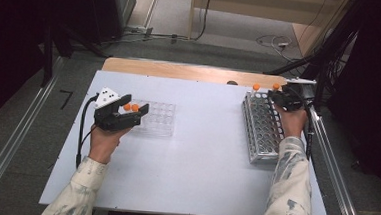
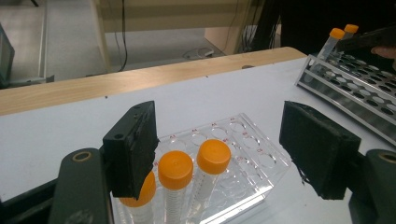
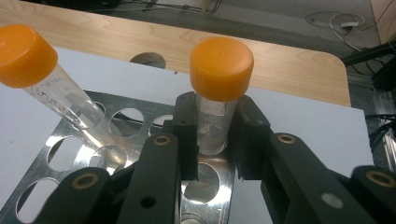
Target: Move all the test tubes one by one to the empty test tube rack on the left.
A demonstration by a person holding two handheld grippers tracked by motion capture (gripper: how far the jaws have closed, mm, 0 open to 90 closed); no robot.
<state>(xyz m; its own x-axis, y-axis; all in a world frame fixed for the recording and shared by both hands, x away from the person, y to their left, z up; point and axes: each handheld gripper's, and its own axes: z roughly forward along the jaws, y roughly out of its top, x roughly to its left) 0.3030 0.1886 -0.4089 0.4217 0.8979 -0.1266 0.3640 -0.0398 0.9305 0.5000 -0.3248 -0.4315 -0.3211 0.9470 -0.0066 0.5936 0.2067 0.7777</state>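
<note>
We held the right gripper (image 3: 212, 140) clamped on an orange-capped tube (image 3: 215, 100) between its pads, upright in the metal rack (image 3: 70, 158); a 2nd tube (image 3: 42, 79) leaned beyond-left. Left gripper (image 2: 224, 158) stood open over 3 capped tubes (image 2: 175, 177) in the clear rack (image 2: 252, 154).

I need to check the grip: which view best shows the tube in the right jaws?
The right gripper view: the orange-capped tube is close up, pinched between both jaws. The high view shows it tiny; the left gripper view shows it distant.
</note>
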